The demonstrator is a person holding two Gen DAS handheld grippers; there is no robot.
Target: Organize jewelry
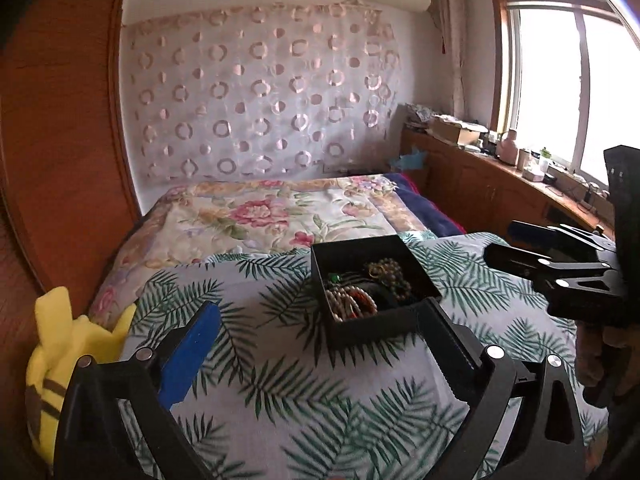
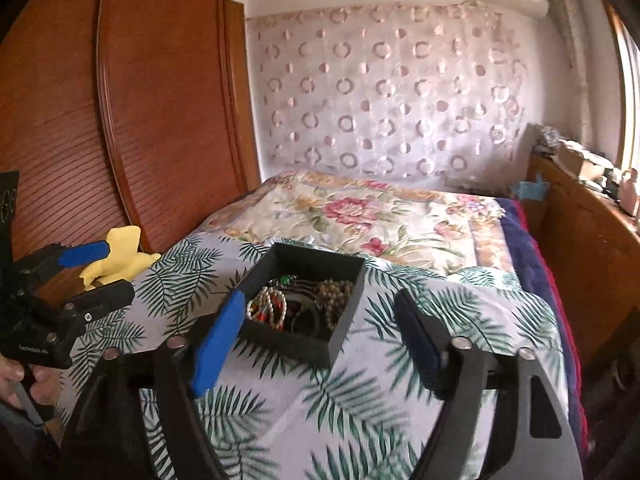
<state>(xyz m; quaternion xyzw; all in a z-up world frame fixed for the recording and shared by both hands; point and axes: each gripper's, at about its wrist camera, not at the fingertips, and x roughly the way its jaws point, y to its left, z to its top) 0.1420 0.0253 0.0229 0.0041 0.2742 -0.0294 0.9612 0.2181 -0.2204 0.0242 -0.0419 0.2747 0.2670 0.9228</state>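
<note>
Black open-topped box (image 1: 374, 286) sits on the palm-leaf print cloth (image 1: 280, 380), near the cloth's far edge. Inside: a heap of jewelry, tangled. Pale bead strand with red accents (image 1: 350, 304) on the near left side; brown bead strand (image 1: 390, 276) on the right; a small green stone (image 1: 333, 278) toward the back left. A dark ring-shaped piece under the beads, kind unclear.

Left gripper (image 1: 320, 344): jaws spread wide, nothing between the pads. Blue pad on its left finger clear of the box; black right finger tip overlaps the box's near right corner in its own view, contact unclear.

Right gripper (image 2: 320, 344): jaws wide apart, nothing held. Its blue left pad lies over the box's near left edge in its own view; cannot tell whether it touches. A hand (image 2: 18, 380) grips the left tool's handle.

Beyond the cloth: floral bedspread (image 1: 260, 216), yellow plush toy (image 1: 76, 352) at the bed's left, wooden wardrobe (image 2: 160, 100), circle-pattern curtain (image 1: 260, 92), window (image 1: 560, 88) over a cluttered wooden ledge.
</note>
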